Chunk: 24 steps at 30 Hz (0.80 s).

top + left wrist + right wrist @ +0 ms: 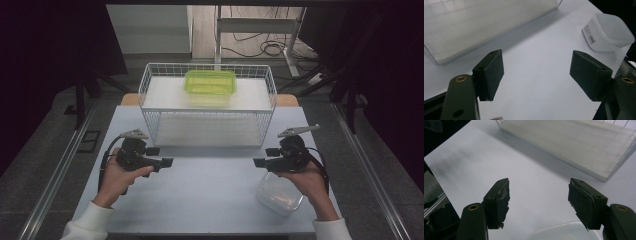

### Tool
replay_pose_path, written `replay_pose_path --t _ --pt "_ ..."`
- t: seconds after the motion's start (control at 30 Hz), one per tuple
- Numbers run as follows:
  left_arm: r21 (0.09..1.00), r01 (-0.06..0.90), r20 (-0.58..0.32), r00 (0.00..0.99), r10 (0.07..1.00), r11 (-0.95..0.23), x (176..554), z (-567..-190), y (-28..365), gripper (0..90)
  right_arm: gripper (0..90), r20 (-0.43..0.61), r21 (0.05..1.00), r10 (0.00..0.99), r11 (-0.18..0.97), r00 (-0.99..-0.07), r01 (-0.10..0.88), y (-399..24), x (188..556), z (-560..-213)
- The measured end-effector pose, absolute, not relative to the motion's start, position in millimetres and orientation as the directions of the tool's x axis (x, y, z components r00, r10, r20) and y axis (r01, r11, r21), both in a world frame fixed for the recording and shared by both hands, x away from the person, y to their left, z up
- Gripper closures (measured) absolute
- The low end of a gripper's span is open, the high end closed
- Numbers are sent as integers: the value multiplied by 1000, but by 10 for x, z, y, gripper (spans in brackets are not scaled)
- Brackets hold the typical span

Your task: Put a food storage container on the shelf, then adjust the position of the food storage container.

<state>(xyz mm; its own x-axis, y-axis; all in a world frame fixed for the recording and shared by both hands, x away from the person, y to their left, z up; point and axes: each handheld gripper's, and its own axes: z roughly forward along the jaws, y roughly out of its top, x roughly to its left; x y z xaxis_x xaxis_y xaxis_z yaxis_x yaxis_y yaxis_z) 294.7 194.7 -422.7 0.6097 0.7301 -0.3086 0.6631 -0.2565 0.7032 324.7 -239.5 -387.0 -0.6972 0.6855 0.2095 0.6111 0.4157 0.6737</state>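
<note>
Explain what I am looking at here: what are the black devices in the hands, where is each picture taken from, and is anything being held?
A person sits at a pale table and holds a black two-jaw hand gripper in each hand. The high view looks down from above: the left gripper is at its left, the right gripper at its right. The other two pictures come from small cameras riding on the grippers, each looking along its own pair of black jaws. In both, the jaws stand wide apart over bare table, so nothing is held.

On the table stands a white wire basket rack with a translucent green rectangular plastic container on its upper shelf. A clear, whitish plastic container with a lid sits near the right hand; the left gripper view shows it too, with a barcode label on its side.
</note>
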Motion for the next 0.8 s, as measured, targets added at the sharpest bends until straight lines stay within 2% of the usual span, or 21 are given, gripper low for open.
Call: replay_pose_path --t 0.57,0.8 --pt "683 672 -278 601 749 -286 2958 -4348 1884 259 352 199 617 709 445 -676 649 -2411 3233 -4030" --pt "659 686 -273 601 751 -309 2989 -4447 1857 246 453 176 575 738 460 -652 676 -2639 3123 -4068"
